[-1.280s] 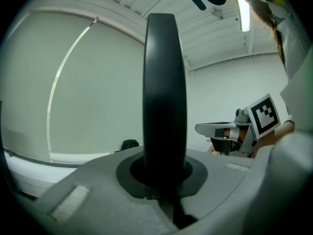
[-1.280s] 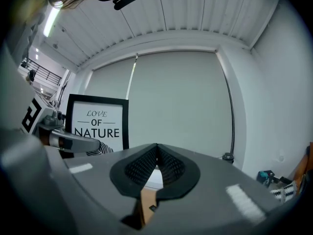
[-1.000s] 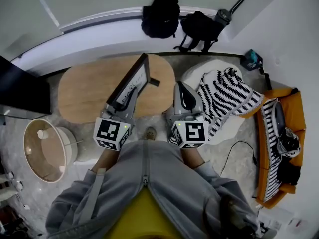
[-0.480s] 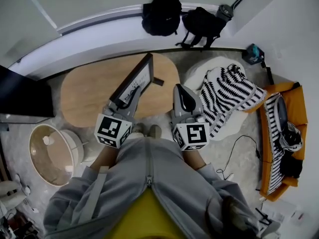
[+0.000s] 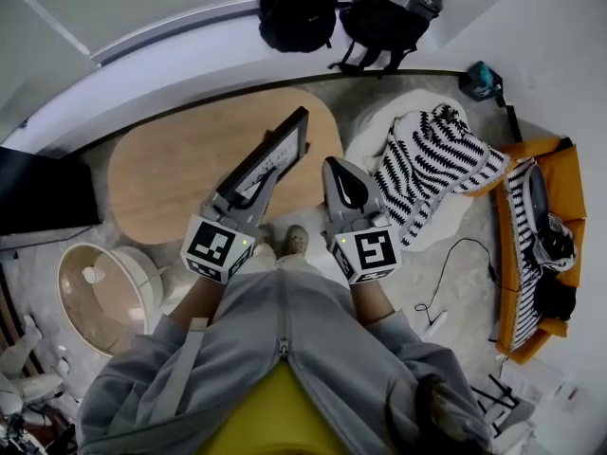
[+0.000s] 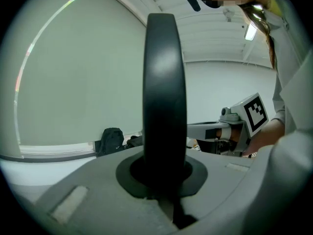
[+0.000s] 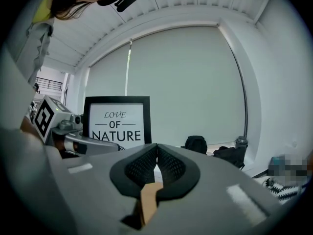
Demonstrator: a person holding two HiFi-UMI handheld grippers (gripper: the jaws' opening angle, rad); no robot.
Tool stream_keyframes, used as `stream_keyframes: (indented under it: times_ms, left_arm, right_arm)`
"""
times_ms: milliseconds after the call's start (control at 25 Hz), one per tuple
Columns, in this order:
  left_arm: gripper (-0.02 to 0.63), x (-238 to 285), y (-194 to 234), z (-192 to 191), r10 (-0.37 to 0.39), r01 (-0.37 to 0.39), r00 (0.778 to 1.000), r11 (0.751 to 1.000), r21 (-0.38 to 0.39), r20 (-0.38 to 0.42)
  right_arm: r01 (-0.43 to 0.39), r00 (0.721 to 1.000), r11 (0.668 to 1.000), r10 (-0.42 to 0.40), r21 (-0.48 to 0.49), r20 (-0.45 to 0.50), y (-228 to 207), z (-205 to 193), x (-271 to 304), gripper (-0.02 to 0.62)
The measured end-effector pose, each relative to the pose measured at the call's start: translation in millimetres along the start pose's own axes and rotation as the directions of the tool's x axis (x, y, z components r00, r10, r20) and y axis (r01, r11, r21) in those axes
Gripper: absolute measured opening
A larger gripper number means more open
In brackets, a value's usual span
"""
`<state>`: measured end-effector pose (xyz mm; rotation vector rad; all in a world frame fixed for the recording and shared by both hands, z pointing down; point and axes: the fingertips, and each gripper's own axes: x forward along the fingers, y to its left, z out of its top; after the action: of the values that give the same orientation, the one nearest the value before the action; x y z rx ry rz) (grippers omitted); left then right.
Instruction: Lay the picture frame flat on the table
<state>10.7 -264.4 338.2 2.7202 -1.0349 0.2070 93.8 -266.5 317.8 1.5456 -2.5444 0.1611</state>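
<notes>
The picture frame (image 5: 277,148) is black with a white "LOVE OF NATURE" print and hangs tilted over the oval wooden table (image 5: 161,173). My left gripper (image 5: 252,186) is shut on its lower edge. In the left gripper view the frame's edge (image 6: 165,82) rises straight up out of the closed jaws. In the right gripper view the frame's face (image 7: 117,119) shows upright, with the left gripper (image 7: 73,137) below it. My right gripper (image 5: 343,172) is shut and empty, just right of the frame at the table's near right end.
Two black backpacks (image 5: 299,8) lie by the far wall. A white pouf with a striped blanket (image 5: 432,169) stands right of the table, an orange sofa (image 5: 531,254) further right. A round basket-like stand (image 5: 95,287) is at the near left. The person's knees are below.
The left gripper has carried the frame a little to the right over the table, still tilted. The right gripper has kept beside it, shut.
</notes>
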Motion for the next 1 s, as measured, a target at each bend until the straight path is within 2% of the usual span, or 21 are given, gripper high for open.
stream_keyframes:
  times_ms: [200,440,600,800,1000]
  left_arm:
    - [0.011,16.7,-7.1,-12.5,-0.061,0.061,0.998,0.998,0.003,-0.025]
    - [0.011,26.3,-11.8,-34.2,-0.117,0.115,0.992,0.993,-0.032,-0.057]
    - [0.011,29.5,-15.1,-53.0,-0.154,0.150,0.986,0.987,-0.063,-0.063]
    - [0.011,33.8,-16.6,-87.9,-0.236,0.231,0.970,0.970,-0.071,-0.060]
    - [0.011,40.7,-20.6,-118.3,-0.337,0.328,0.937,0.940,-0.095,-0.090]
  right_arm:
    - [-0.039,0.998,0.999,0.040,0.019,-0.044,-11.0,-22.5,11.8,0.067]
    - [-0.147,0.985,0.983,0.156,0.109,-0.077,-7.1,-55.9,15.9,0.110]
    - [-0.200,0.973,0.971,0.213,0.134,-0.088,-7.5,-82.4,15.8,0.130]
    - [-0.267,0.954,0.950,0.285,0.162,-0.095,-7.9,-111.8,19.5,0.144]
    - [-0.366,0.915,0.908,0.391,0.204,-0.101,-6.9,-142.8,19.9,0.144]
